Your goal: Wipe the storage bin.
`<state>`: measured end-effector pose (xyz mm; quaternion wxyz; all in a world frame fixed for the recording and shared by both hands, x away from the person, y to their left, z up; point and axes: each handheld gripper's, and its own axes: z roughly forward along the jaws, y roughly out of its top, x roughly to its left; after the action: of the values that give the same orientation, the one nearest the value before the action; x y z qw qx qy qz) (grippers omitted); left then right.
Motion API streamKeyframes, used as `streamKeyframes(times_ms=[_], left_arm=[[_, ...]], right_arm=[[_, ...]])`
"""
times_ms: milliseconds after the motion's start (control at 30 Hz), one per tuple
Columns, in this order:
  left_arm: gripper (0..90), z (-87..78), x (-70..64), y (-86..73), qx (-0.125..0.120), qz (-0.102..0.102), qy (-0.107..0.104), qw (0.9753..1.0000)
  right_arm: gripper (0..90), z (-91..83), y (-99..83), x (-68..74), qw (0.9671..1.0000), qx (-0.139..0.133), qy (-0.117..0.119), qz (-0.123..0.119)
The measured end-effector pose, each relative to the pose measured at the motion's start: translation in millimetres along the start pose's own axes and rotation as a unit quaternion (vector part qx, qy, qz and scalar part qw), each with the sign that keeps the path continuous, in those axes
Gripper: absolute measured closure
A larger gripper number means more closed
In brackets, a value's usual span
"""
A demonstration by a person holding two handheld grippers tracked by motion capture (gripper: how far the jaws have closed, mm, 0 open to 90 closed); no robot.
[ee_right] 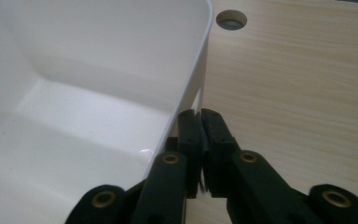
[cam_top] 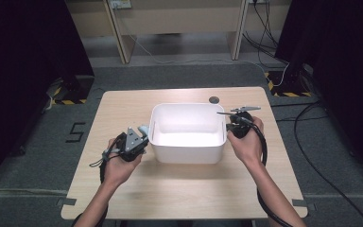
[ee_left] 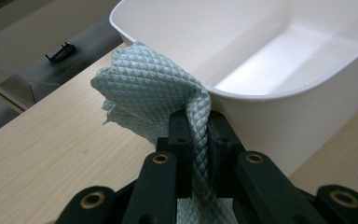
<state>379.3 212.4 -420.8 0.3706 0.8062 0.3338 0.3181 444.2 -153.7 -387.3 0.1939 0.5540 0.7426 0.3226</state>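
A white plastic tub (cam_top: 186, 153) stands in the middle of the wooden table (cam_top: 123, 109), with nothing inside it. My left gripper (cam_top: 144, 135) is just off the tub's left side, shut on a pale blue-green quilted cloth (ee_left: 154, 93). The cloth bunches up above the left gripper (ee_left: 199, 126) and leans toward the tub's rim (ee_left: 261, 95). My right gripper (cam_top: 228, 128) is at the tub's right wall. In the right gripper view, the right gripper (ee_right: 199, 116) is shut on the thin rim (ee_right: 198, 70), one jaw inside the tub and one outside.
A round cable hole (cam_top: 213, 100) sits in the tabletop behind the tub's far right corner. Bare wood lies in front of the tub and to both sides. Table legs (cam_top: 123, 42) and cables (cam_top: 274, 42) are on the floor beyond the far edge.
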Motion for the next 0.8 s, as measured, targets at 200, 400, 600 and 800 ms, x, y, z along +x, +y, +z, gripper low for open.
streamKeyframes(times_ms=[200,400,600,800], left_arm=[[81.7,-9.4,-9.1,-9.4,-0.007,-0.015,0.005,0.9998],[81.7,-21.2,-15.9,-13.3,-0.019,-0.025,0.01,0.9995],[81.7,-31.7,-23.2,-9.9,-0.031,-0.019,0.005,0.9993],[81.7,-35.6,-31.2,-11.1,-0.034,-0.011,-0.002,0.9993]], right_arm=[[72.6,-6.9,-0.3,-12.5,0.999,-0.023,0.005,0.039],[69.6,-21.9,2.9,-15.2,0.9974,-0.047,0.009,0.054],[68.5,-24.8,6.1,-7.0,0.9973,-0.053,0.021,0.048],[66.8,-17.8,6.2,5.1,0.9982,-0.042,0.027,0.033]])
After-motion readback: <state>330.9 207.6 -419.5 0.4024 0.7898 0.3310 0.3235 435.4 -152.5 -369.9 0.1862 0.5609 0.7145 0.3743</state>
